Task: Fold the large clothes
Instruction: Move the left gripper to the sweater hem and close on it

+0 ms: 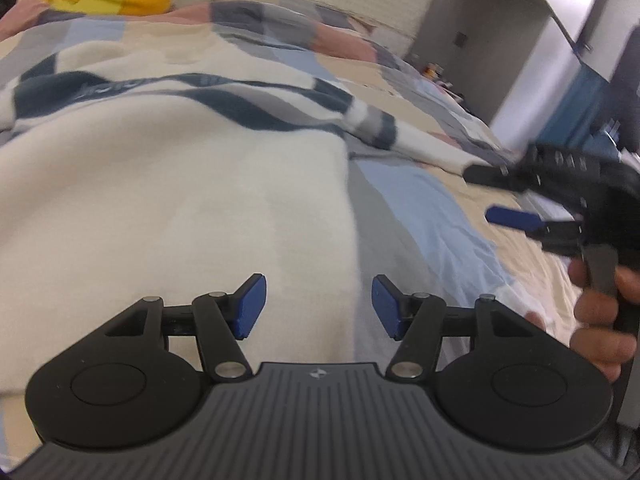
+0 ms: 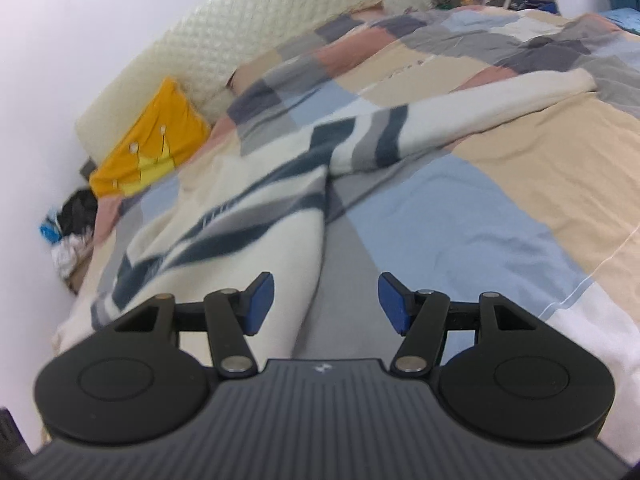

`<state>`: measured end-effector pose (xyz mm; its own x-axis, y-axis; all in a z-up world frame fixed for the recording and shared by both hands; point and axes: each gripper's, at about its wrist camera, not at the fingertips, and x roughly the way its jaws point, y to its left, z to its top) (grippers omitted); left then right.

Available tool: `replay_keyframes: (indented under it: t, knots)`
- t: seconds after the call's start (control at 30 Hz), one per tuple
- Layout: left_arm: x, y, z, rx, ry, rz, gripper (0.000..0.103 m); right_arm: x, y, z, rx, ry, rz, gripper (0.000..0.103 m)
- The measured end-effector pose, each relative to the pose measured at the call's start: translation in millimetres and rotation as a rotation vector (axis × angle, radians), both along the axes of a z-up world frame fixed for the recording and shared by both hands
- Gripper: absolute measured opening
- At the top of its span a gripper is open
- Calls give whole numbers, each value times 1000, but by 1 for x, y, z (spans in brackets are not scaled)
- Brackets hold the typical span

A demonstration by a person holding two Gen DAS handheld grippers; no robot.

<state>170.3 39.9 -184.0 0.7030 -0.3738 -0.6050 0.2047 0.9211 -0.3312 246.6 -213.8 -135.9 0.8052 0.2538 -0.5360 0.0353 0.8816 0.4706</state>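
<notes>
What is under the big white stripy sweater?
The sweater lies on a patchwork checked quilt spread over the bed. Whatever is beneath the sweater itself is covered.

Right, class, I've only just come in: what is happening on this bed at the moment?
A person holds a gripper in each hand above a cream sweater with dark blue and grey stripes, spread on a patchwork bedspread. One sleeve stretches out to the side. The left gripper and the right gripper are both open and hold nothing. A yellow cushion leans against the headboard. Folding does not look started.
</notes>
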Motion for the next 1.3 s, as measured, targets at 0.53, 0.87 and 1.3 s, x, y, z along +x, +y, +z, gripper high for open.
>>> replay_keyframes:
  t: [0.53, 0.87, 1.3]
  knots:
    - [18, -63, -52, 415, 32, -89, 55, 2, -6, -18, 12, 20, -49, 62]
    - [32, -31, -39, 341, 37, 17, 18, 1, -4, -19, 24, 21, -22, 62]
    - [46, 123, -26, -397, 159, 385, 16, 7, 5, -28, 182, 50, 155, 61]
